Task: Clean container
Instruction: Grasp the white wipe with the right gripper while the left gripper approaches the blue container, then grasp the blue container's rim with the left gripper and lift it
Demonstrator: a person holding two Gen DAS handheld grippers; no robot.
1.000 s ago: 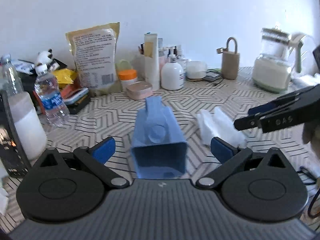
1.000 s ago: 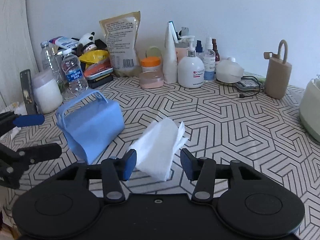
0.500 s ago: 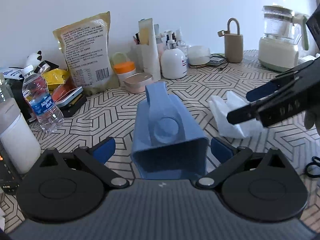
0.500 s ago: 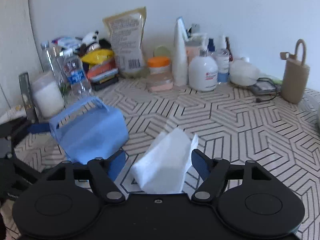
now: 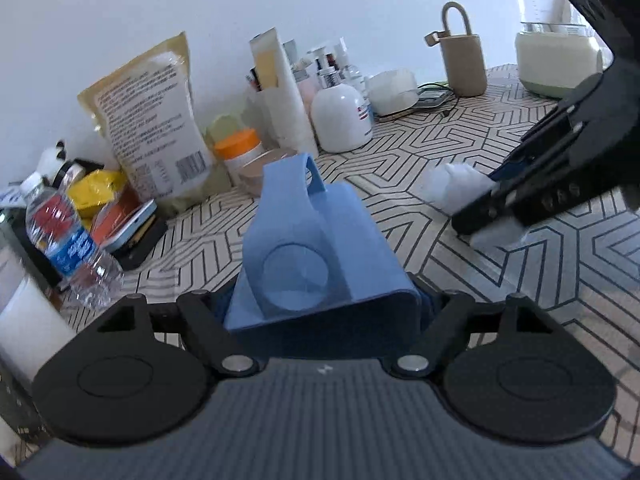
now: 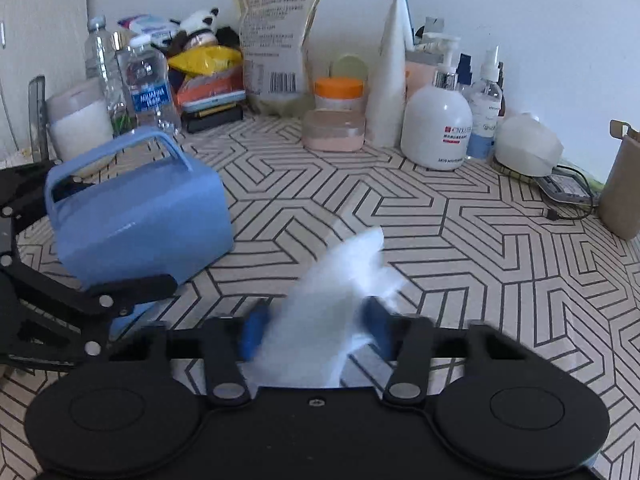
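From the left wrist camera, the left gripper [image 5: 322, 312] has its fingers clamped on the near end of the blue container [image 5: 320, 256], which lies on its side with its handle pointing away toward the back wall. The container sits on the patterned table [image 5: 460, 152]. To the right of the container, the right gripper [image 5: 532, 192] reaches in from the frame edge, its fingers closed around a white tissue [image 5: 456, 186] that rests near the table surface. Behind the container stand a large tan food bag [image 5: 152, 120], an orange-lidded jar [image 5: 238, 150] and a white pump bottle [image 5: 340, 120]. Left of the container lies a water bottle [image 5: 64, 240]. Far behind and to the right of it are a beige flask with a loop handle [image 5: 464, 60] and a kettle [image 5: 556, 40].

From the right wrist camera, the right gripper [image 6: 316, 332] has its blue-padded fingers pressed against the white tissue [image 6: 336, 300], which sticks up between them; the picture is blurred here. The blue container [image 6: 140, 212] lies to the left of the tissue, apart from it, with its handle uppermost. The left gripper [image 6: 60, 280] holds the container's left end, one black finger running along the lower front side. Behind the container stand a water bottle [image 6: 150, 88] and a white jar [image 6: 80, 120]; the pump bottle [image 6: 438, 128] stands well behind the tissue.
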